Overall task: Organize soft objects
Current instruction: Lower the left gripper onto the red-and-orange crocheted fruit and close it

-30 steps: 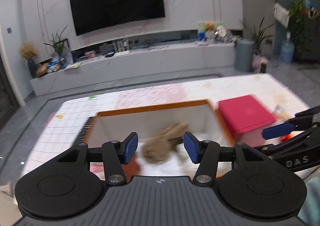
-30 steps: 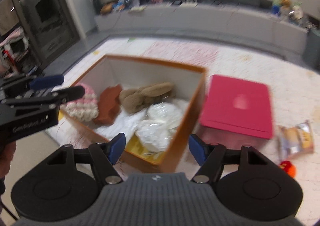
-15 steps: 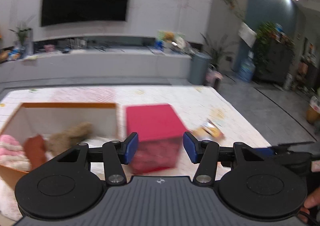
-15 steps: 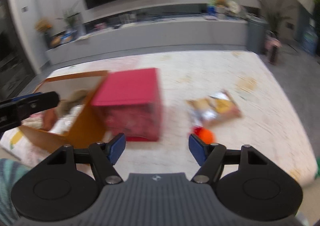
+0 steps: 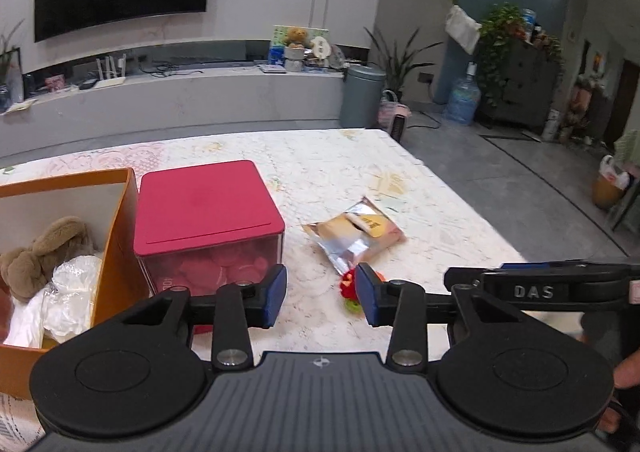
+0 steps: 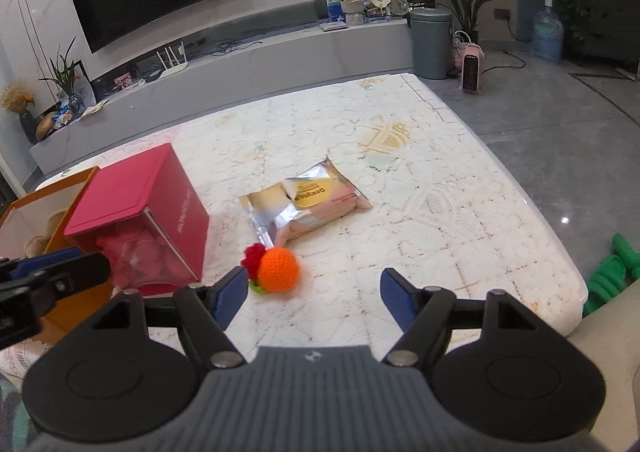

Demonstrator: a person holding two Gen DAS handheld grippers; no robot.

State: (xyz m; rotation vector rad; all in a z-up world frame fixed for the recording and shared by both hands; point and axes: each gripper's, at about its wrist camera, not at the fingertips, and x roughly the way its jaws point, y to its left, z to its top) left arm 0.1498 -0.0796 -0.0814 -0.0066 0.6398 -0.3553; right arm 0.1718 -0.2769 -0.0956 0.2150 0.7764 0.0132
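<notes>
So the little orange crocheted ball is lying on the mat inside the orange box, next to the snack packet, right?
Not quite. The orange crocheted ball lies on the mat next to the snack packet, but outside the orange box, in front of the red-lidded box. The right wrist view shows it.

A: Item, open ground: where was it?
B: The patterned mat [image 6: 440, 188] lay bare right of the snack packet [image 6: 308, 204].
A: Obstructions?
B: Red-lidded box [image 6: 136, 188] touching the orange box [image 5: 116, 252]; crocheted orange toy [image 6: 278, 270] just before the packet.
</notes>
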